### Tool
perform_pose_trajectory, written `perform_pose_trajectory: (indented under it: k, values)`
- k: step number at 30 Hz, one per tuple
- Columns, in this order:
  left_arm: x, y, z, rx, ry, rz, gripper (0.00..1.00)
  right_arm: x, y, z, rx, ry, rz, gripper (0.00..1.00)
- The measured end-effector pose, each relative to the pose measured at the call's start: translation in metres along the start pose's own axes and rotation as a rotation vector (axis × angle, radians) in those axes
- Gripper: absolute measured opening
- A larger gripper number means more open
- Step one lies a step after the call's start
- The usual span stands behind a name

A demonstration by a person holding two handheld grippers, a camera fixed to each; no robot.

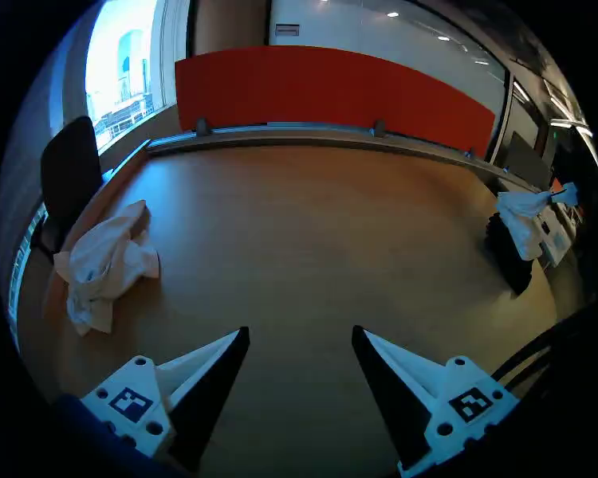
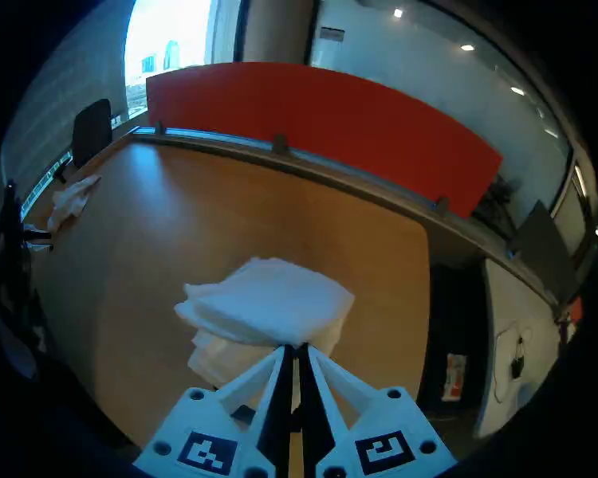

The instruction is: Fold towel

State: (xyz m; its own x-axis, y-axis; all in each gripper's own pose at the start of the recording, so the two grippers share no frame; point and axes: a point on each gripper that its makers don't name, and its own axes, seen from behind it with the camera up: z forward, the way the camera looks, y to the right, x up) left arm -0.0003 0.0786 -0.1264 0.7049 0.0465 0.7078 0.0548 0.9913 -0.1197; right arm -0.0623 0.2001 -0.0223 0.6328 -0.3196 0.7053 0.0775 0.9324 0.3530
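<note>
Right gripper view shows the right gripper, fingers clenched, at the near edge of a folded towel on the surface, while the left gripper hangs with fingers released and a crumpled towel apparently awaits folding.

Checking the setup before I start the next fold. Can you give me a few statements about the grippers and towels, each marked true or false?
1. The left gripper is open above bare table. True.
2. The crumpled towel lies in the middle of the table. False: it sits near the table's edge, by the black chair.
3. The right gripper is wide open. False: its fingers are closed together, at the near edge of the folded towel.
4. The divider along the far side of the table is red. True.
</note>
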Motion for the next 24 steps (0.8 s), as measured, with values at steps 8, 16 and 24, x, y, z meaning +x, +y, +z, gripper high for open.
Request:
perform_pose_trajectory:
  k: [8,16,24]
  values:
    - [-0.002,-0.001,-0.002,0.003,-0.002,0.004,0.95,-0.042,0.007,0.012,-0.024,-0.062,0.071,0.05]
    - [-0.003,0.0,-0.004,0.006,-0.003,0.007,0.95,-0.071,0.009,0.028,-0.041,-0.102,0.126,0.05]
    - [-0.006,0.002,-0.005,0.008,-0.006,0.008,0.95,-0.094,0.01,0.045,-0.068,-0.131,0.178,0.05]
